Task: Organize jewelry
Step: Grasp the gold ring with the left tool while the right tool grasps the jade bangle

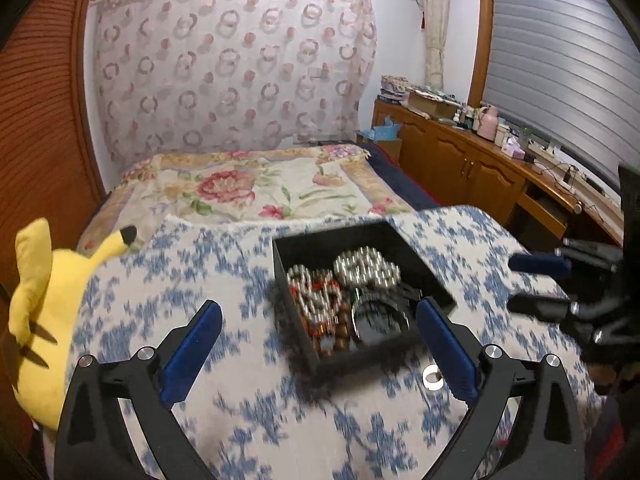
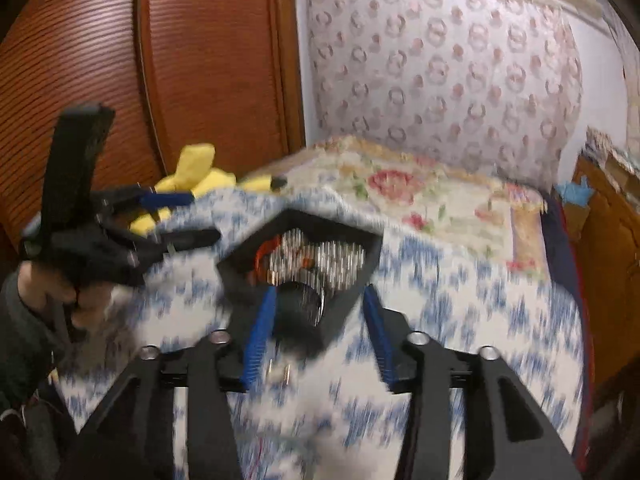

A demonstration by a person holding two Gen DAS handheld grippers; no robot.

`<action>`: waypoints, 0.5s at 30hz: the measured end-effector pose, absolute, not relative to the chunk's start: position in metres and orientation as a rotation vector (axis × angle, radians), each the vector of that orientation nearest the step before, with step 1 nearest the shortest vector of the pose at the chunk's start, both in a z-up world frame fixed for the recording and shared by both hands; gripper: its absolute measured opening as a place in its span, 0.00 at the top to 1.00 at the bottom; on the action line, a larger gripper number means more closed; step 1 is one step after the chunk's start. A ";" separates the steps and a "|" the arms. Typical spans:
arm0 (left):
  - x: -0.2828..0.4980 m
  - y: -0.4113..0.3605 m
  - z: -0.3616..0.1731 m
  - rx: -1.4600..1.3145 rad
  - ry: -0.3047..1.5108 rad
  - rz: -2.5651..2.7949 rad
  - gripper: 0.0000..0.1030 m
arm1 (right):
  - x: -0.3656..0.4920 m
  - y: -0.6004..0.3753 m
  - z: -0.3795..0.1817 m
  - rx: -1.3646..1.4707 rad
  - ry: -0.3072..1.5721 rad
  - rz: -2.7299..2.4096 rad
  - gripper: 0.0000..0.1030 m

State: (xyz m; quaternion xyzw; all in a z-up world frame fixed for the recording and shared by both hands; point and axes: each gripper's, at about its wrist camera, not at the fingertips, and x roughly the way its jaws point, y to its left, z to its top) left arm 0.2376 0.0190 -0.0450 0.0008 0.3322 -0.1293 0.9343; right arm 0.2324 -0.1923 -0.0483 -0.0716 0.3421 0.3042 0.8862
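An open black box (image 1: 304,248) sits on a blue-and-white patterned cloth (image 1: 200,264). It holds silver bead bracelets (image 1: 366,268), a red and brown bead string (image 1: 316,328) and a dark round bangle (image 1: 378,318). A small silver ring (image 1: 432,376) lies on the cloth by the box's near right corner. My left gripper (image 1: 320,306) stands wide open, its blue pads either side of the box's near end without touching it. My right gripper (image 2: 320,291) is open in a blurred view, the box (image 2: 240,264) just beyond its tips; from the left wrist it (image 1: 516,282) hangs right of the box, clear of it.
A yellow plush toy (image 1: 40,320) lies at the cloth's left edge. Beyond is a floral blanket (image 1: 248,188) on the bed. A wooden cabinet (image 1: 460,152) with clutter runs along the right. A person's hand (image 2: 52,288) holds the left gripper (image 2: 200,218). Wooden wardrobe doors (image 2: 160,60) stand left.
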 end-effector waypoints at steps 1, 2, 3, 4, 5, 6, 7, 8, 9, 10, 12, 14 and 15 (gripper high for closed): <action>0.233 0.019 -0.049 0.001 0.689 -0.264 0.09 | 0.226 -0.194 -0.056 -0.151 0.728 0.627 0.48; 0.230 0.018 -0.052 0.002 0.696 -0.266 0.09 | 0.221 -0.195 -0.062 -0.154 0.742 0.624 0.46; 0.226 0.017 -0.057 0.003 0.708 -0.269 0.09 | 0.214 -0.197 -0.070 -0.150 0.762 0.622 0.41; 0.222 0.016 -0.060 0.005 0.716 -0.270 0.09 | 0.207 -0.198 -0.079 -0.148 0.787 0.629 0.37; 0.219 0.016 -0.063 0.005 0.721 -0.271 0.09 | 0.202 -0.197 -0.085 -0.155 0.806 0.635 0.35; 0.215 0.016 -0.067 0.004 0.730 -0.274 0.09 | 0.198 -0.196 -0.090 -0.162 0.819 0.636 0.32; 0.212 0.016 -0.069 0.004 0.735 -0.277 0.09 | 0.193 -0.195 -0.096 -0.173 0.834 0.632 0.25; 0.209 0.016 -0.071 0.003 0.741 -0.281 0.09 | 0.191 -0.195 -0.100 -0.181 0.842 0.628 0.24; 0.207 0.015 -0.074 0.004 0.751 -0.289 0.09 | 0.187 -0.194 -0.105 -0.189 0.852 0.624 0.23; 0.206 0.013 -0.076 0.006 0.761 -0.297 0.09 | 0.184 -0.193 -0.108 -0.189 0.861 0.626 0.23; 0.203 0.009 -0.081 0.017 0.778 -0.308 0.09 | 0.181 -0.192 -0.112 -0.178 0.878 0.638 0.23; 0.201 0.005 -0.085 0.030 0.792 -0.319 0.09 | 0.178 -0.189 -0.114 -0.189 0.885 0.646 0.23; 0.201 0.002 -0.088 0.040 0.799 -0.321 0.09 | 0.176 -0.187 -0.115 -0.199 0.890 0.651 0.23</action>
